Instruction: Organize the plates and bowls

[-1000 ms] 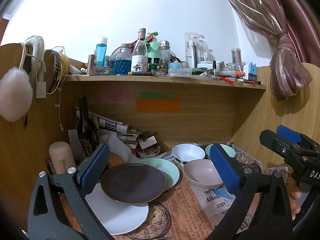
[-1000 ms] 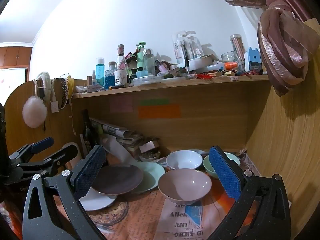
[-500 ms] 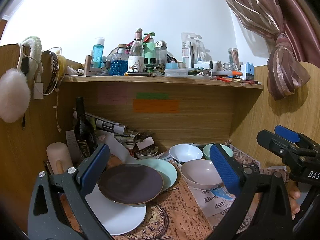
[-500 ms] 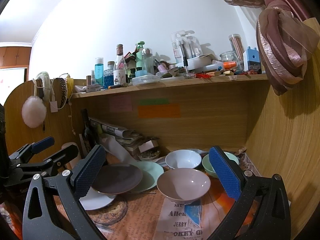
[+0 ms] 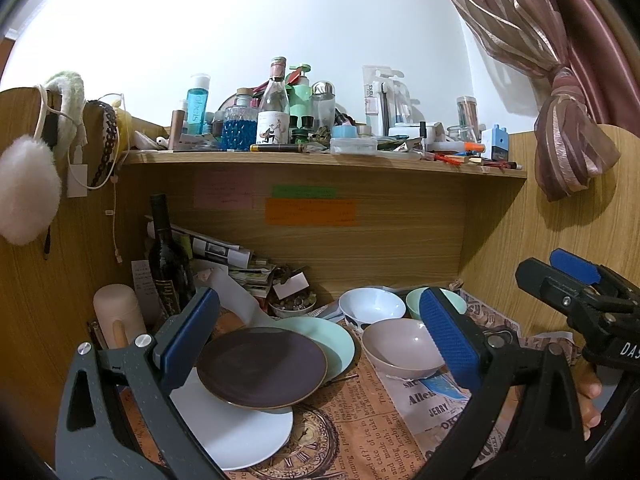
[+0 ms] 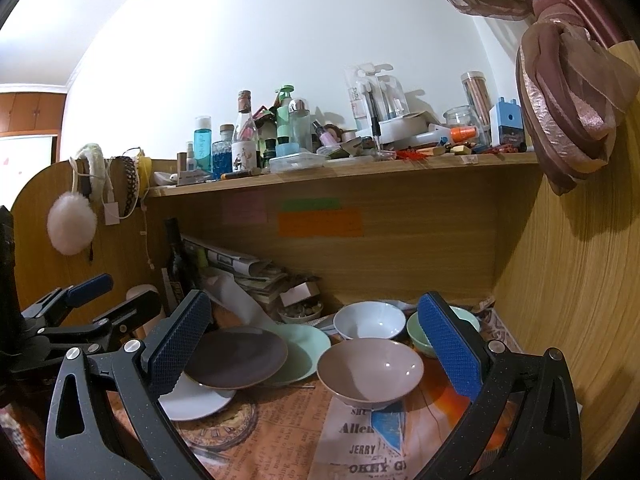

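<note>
Over the last second almost nothing has moved: both of your grippers have only drifted slightly, so the dishes sit a touch differently in view, and no plate or bowl has been touched. I judge the sorting has not begun and you are still choosing a first piece.

Your left gripper (image 5: 318, 336) hangs above the plates with its jaws wide and nothing between them. Your right gripper (image 6: 316, 344) is just as wide and empty, framing the bowls.

On the desk (image 5: 360, 432), covered in printed newspaper, the plates overlap loosely toward the left edge: a dark brown plate (image 5: 262, 368) rests tilted across a white plate (image 5: 240, 436) nearer the front and a pale green plate (image 5: 332, 344) behind it. The bowls stand toward the right edge: a pinkish bowl (image 6: 370, 370) in front, a white bowl (image 6: 368, 322) behind it near the back panel, and a green bowl (image 6: 420, 334) partly hidden by your right gripper's finger. All three bowls are upright and unstacked, and appear empty.
</note>
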